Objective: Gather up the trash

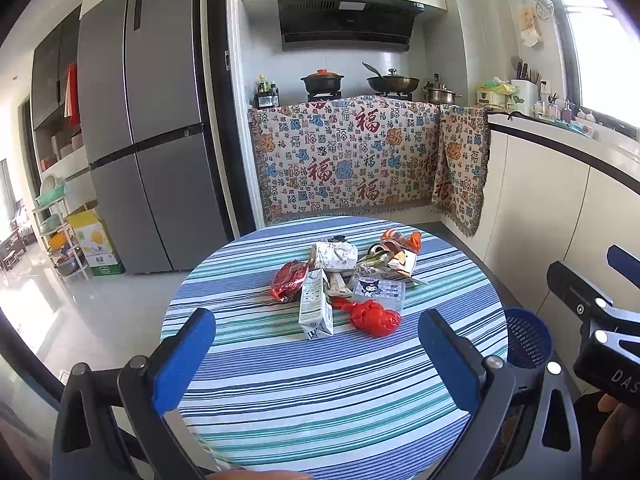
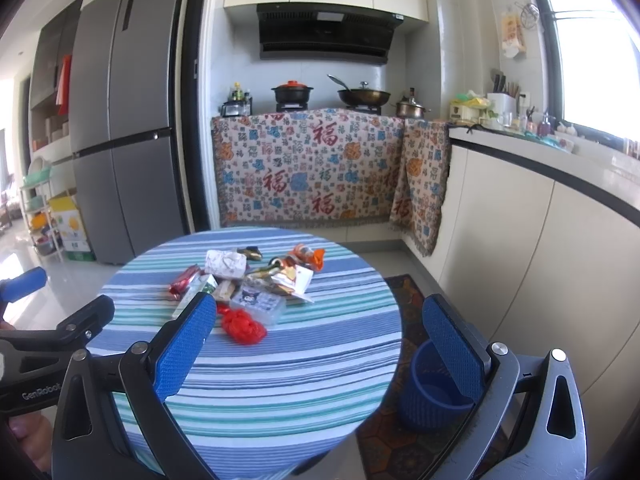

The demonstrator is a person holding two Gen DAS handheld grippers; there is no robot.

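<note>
Both grippers gaping, trash pile [image 1: 344, 280] on table [image 1: 280, 400], blue bin [image 2: 432, 396] beside

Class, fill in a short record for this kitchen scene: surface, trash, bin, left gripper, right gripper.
surface: round table with striped cloth
trash: pile near the table's middle, with a milk carton, red bag and red wrapper
bin: blue basket on the floor, right of the table
left gripper: open, empty
right gripper: open, empty

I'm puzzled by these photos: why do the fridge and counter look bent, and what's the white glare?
Left wrist view: fisheye lens bows the fridge; the window is blown out white. Right wrist view: the counter curves, the window is overexposed, corners go dark.
</note>
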